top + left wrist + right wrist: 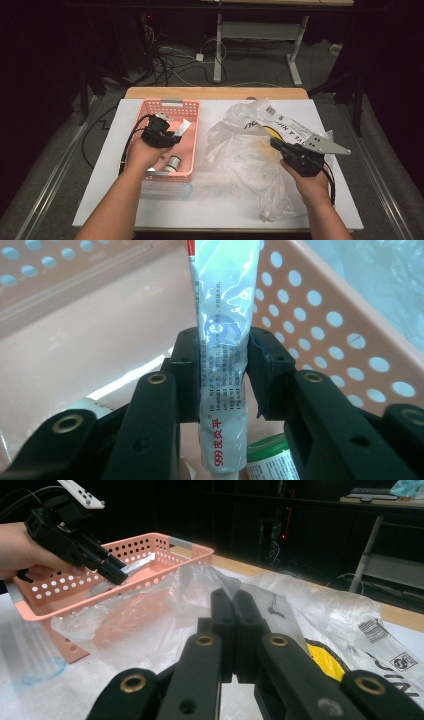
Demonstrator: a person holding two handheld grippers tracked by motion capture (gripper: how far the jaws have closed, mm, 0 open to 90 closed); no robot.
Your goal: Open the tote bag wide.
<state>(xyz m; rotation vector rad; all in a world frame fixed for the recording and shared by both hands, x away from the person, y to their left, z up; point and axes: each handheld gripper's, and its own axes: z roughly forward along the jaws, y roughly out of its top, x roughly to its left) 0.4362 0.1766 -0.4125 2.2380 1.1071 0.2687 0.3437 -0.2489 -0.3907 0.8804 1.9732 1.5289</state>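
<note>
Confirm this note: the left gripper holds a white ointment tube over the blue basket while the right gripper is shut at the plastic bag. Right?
Not quite: the basket is pink, not blue, as the high view shows. The left gripper does hold the tube over it, and the right gripper is shut at the plastic bag.

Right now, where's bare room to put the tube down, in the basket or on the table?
Basket: the pink floor toward its far wall is bare; the near end holds a small jar. Table: a bare strip runs along the near edge, between basket and plastic bag. The right half is crowded by the bag. The left tongs grip the tube.
</note>
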